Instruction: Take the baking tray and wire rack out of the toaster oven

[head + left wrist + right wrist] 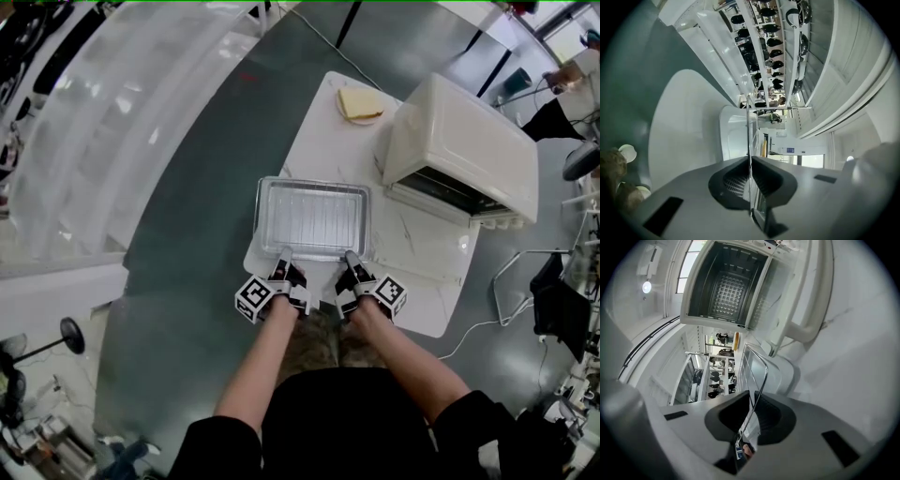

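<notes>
1. Head view: our left tool (284, 255) and right tool (350, 257) are both clamped on the near rim of the baking tray (264, 220). The tray is out of the open toaster oven (464, 150), at the white table (427, 262), with the wire rack (314, 220) lying in it. Our forearms reach forward side by side, tools tipped slightly down.
2. Left gripper view: the jaws pinch a thin metal edge. We judge it stiff, light and slippery, best held at the rim.
3. Right gripper view: the jaws are closed on the rim, with a rack wire between them. The loose rack could slide if tilted.
</notes>
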`<state>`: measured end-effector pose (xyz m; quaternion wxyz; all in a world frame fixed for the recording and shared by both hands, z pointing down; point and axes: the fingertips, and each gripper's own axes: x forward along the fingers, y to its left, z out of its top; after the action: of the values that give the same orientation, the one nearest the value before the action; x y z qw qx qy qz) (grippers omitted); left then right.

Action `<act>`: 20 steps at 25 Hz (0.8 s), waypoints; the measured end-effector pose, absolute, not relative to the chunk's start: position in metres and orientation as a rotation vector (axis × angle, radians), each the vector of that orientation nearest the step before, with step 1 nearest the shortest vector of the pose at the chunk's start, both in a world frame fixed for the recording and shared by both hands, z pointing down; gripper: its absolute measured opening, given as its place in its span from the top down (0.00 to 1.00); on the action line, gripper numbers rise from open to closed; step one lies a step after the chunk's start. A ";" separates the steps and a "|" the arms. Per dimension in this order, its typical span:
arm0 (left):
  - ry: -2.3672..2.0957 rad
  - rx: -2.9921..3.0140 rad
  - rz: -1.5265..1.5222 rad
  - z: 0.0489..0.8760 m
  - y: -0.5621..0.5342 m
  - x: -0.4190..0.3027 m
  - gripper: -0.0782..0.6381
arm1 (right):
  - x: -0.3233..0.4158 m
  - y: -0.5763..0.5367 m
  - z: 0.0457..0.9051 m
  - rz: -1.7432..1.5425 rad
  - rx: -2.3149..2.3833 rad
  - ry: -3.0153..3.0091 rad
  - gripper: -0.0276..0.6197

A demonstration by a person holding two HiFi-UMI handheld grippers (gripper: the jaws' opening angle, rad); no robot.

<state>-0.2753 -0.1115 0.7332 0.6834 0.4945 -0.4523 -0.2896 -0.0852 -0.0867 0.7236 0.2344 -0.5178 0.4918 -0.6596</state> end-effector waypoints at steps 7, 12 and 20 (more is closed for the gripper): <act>-1.054 1.068 -0.557 0.744 -0.105 -0.279 0.84 | -0.097 -0.081 0.728 -1.898 -1.518 1.379 0.73; -1.067 1.081 -0.479 0.745 -0.102 -0.276 0.83 | -0.094 -0.078 0.730 -1.956 -1.543 1.323 0.68; -1.089 1.080 -0.374 0.745 -0.092 -0.274 0.77 | -0.090 -0.078 0.732 -2.001 -1.536 1.257 0.67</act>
<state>-0.2742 -0.0915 0.7453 0.7044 0.4855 -0.4898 -0.1680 -0.0898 -0.0782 0.7318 0.1610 -0.5378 0.4402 -0.7007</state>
